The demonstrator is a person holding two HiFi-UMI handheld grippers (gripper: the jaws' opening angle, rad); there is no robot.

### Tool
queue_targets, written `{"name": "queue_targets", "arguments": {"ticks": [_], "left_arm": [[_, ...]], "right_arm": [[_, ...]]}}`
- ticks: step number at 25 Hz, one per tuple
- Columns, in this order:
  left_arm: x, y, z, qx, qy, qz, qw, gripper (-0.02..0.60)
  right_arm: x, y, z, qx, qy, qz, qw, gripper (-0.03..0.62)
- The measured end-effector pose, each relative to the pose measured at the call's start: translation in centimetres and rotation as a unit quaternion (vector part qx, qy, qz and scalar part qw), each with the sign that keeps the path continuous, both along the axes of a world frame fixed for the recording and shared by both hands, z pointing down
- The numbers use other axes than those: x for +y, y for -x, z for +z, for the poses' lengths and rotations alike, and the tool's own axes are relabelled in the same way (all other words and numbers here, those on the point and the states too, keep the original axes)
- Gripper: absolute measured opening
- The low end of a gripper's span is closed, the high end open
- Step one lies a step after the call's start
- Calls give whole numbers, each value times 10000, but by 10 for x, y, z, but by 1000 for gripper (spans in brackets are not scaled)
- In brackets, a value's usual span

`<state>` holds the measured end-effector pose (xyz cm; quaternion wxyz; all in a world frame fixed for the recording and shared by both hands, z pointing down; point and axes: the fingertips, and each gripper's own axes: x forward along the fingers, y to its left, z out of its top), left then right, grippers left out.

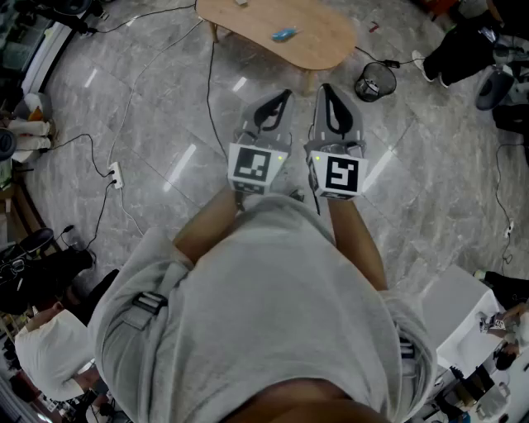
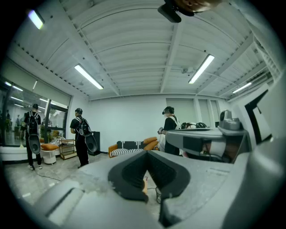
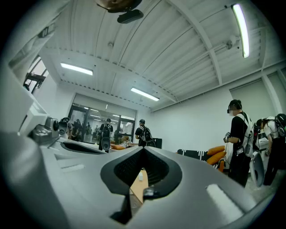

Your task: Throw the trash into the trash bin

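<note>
In the head view a blue piece of trash (image 1: 285, 34) lies on a low wooden table (image 1: 248, 21) ahead of me. A black mesh trash bin (image 1: 374, 81) stands on the floor just right of the table. My left gripper (image 1: 283, 97) and right gripper (image 1: 327, 87) are held side by side close to my chest, both pointing level toward the table and well short of it. Each has its jaws shut with nothing between them. In its own view the left gripper (image 2: 147, 153) faces the room. Under the right gripper (image 3: 143, 150) a strip of the table (image 3: 135, 190) shows.
Black cables and a white power strip (image 1: 116, 175) run over the grey marble floor at left. A person sits at the upper right (image 1: 463, 45), and a white table (image 1: 463, 322) stands at the lower right. People with backpacks (image 2: 82, 134) stand across the room by a striped sofa (image 2: 132, 146).
</note>
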<state>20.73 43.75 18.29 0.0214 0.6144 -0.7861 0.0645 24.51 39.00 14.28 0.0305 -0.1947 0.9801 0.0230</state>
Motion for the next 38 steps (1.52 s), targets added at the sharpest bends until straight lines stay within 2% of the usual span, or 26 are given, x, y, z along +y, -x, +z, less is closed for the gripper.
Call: {"name": "queue_targets", "arguments": {"ticks": [6,11,14,18,25,29,34,38], "left_arm": [[7,8,19,137,214,-320,9992,18],[44,49,30,234,398,-744,9962,18],[55,93,43,379,321,-960,9941,18],[42,156,65,559,193,-1108,9921,18],[47,322,62,740,69,-985,9924,18],[57,399,65,988,72,-896,9910,18],[67,459,78,1217,68,-998,9875,18],[82,490,90,1414,58,-1353,9806,18]], "right_arm": [[3,0,25,176,-68,-242,9995,6],[27,40,45,273,174,-524,9981,8],[33,76,57,452,169,-594,9971,8],[22,132,77,769,3,-797,9939,8],[39,300,85,1088,-186,-1238,9862,8],[45,380,88,1531,-194,-1199,9807,8],[51,442,90,1677,-231,-1292,9771,8],[51,476,96,1774,-226,-1429,9735,8]]}}
